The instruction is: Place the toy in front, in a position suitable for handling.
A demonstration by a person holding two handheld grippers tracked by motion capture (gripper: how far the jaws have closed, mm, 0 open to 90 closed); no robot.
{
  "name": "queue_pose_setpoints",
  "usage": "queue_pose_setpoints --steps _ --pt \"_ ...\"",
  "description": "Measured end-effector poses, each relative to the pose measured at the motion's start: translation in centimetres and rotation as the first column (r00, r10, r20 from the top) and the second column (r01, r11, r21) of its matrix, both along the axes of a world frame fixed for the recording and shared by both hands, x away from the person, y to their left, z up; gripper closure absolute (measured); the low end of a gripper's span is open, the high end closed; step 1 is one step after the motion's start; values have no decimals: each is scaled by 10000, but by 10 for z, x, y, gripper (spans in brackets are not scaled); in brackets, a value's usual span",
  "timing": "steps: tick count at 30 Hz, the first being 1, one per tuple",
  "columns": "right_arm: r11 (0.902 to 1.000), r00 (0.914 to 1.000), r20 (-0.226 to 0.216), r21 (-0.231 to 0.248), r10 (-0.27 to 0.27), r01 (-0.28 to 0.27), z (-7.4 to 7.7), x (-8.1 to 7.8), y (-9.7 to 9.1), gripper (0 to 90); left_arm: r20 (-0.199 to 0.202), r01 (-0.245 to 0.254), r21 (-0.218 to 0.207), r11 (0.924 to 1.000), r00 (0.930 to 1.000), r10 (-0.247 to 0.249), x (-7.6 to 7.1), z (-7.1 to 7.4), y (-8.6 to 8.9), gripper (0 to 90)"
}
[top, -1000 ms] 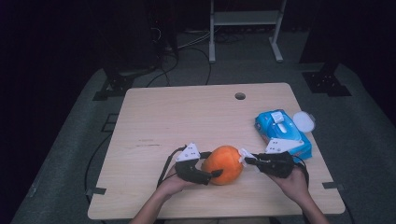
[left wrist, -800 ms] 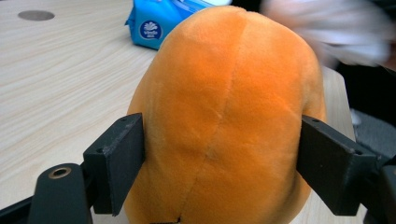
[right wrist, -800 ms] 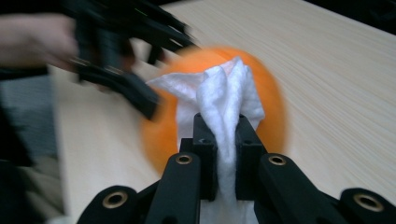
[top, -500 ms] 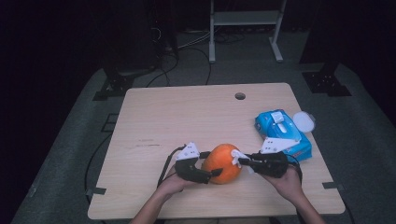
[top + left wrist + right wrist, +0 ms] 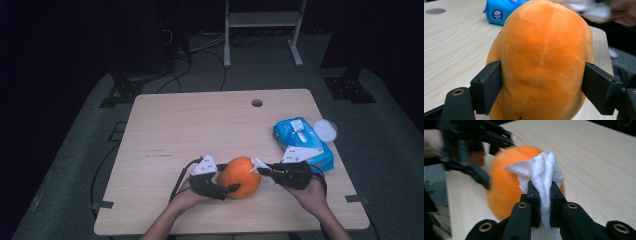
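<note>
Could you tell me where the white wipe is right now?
The white wipe is pinched in the right gripper, against the orange plush toy near the table's front edge.

We see a plush orange toy (image 5: 541, 62), its fabric matt and softly fuzzy, with a stitched seam. The white wipe (image 5: 544, 170) looks like fibrous, crinkled cloth. The table (image 5: 200, 125) is pale, smooth wood-grain; the wipes pack (image 5: 302, 140) is glossy blue plastic.

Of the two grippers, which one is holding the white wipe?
The right gripper: its jaws pinch the white wipe against the orange plush fruit. The left gripper clamps the fruit itself.
</note>
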State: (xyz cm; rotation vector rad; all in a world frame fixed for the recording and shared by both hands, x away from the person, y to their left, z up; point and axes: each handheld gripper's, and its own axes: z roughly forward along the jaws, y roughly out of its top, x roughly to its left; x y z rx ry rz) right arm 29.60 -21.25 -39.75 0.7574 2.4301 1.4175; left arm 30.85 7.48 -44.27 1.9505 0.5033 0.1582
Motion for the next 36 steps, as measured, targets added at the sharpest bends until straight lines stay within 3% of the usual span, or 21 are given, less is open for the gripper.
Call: queue_pose_setpoints --steps 3,5,7,8,12,14,17,20,22,25,30,33,36 --pt "9986 9979 411 -156 510 -504 10 -10 14 820 370 39 343 9994 9993 -51 -6 2 -8 213" --pt "9966 9954 567 -339 775 -757 13 -14 23 820 1008 241 853 9961 9944 -327 -15 2 -17 212" --pt "9939 9925 686 -518 1008 -974 15 -18 32 820 1221 295 1069 9938 9916 -426 -18 3 -20 211" --pt "9933 9919 729 -579 1044 -1003 16 -19 33 821 1660 416 1429 9889 9840 -654 -24 3 -26 211" --pt "9929 9928 785 -847 901 -834 16 -17 34 822 2471 513 2211 9739 9631 -1068 -34 2 -36 207" --pt "9937 9940 785 -888 755 -685 16 -15 29 821 2704 621 2455 9674 9540 -1299 -36 1 -38 207" --pt "9960 9960 836 -858 303 -231 17 -9 18 822 2725 909 2346 9678 9496 -1552 -37 0 -38 208" --pt "9962 9979 628 -845 -150 203 13 -2 4 821 2296 1108 1619 9806 9622 -1467 -33 3 -33 207" --pt "9974 9994 340 -708 -116 140 9 1 -2 821 2054 1014 1145 9882 9709 -1234 -29 6 -30 198" --pt "9972 9995 283 -738 -104 125 7 0 -3 821 1946 699 1389 9878 9761 -964 -24 2 -30 96" --pt "9972 9980 279 -497 564 -550 9 -8 14 821 1870 813 1732 9815 9757 -1139 -25 -5 -31 162" --pt "9964 9969 458 -583 642 -614 13 -9 17 821 1609 843 1445 9859 9811 -1074 -21 -4 -25 228" --pt "9983 9986 432 -513 311 -288 14 -4 6 822 1266 790 1081 9910 9876 -925 -16 -5 -20 243"
